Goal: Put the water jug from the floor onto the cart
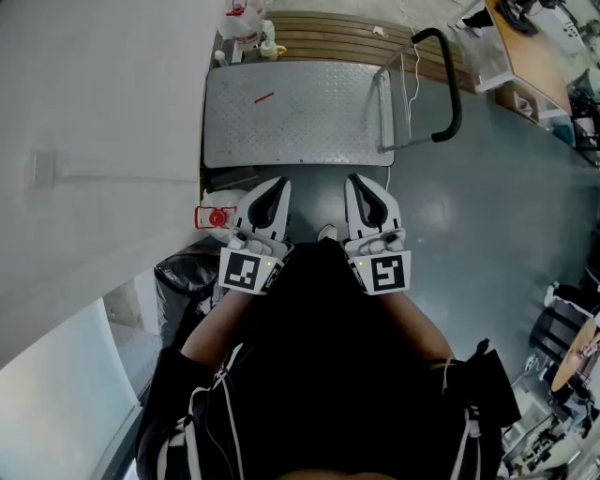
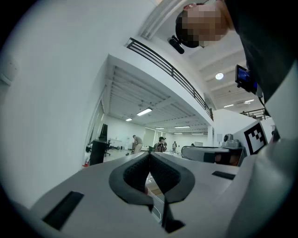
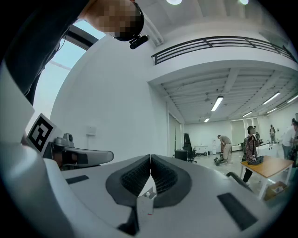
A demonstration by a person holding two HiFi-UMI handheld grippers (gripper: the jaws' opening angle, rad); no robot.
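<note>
The cart (image 1: 291, 112) is a flat metal platform with a black push handle (image 1: 452, 86) and stands on the grey floor ahead of me. A clear water jug (image 1: 214, 217) with a red cap sits on the floor by the wall, just left of my left gripper (image 1: 279, 185) and partly hidden behind it. My right gripper (image 1: 357, 182) is held beside the left one, close to my body. Both point level toward the cart, short of its near edge. In the left gripper view (image 2: 150, 156) and the right gripper view (image 3: 150, 158) the pads meet with nothing between them.
A white wall (image 1: 94, 141) runs along the left. A black bag (image 1: 183, 274) lies by the wall below the jug. Wooden slats (image 1: 328, 33) and clear bottles (image 1: 246, 22) sit behind the cart. A desk (image 1: 536, 49) stands at the upper right. People stand far off in the hall.
</note>
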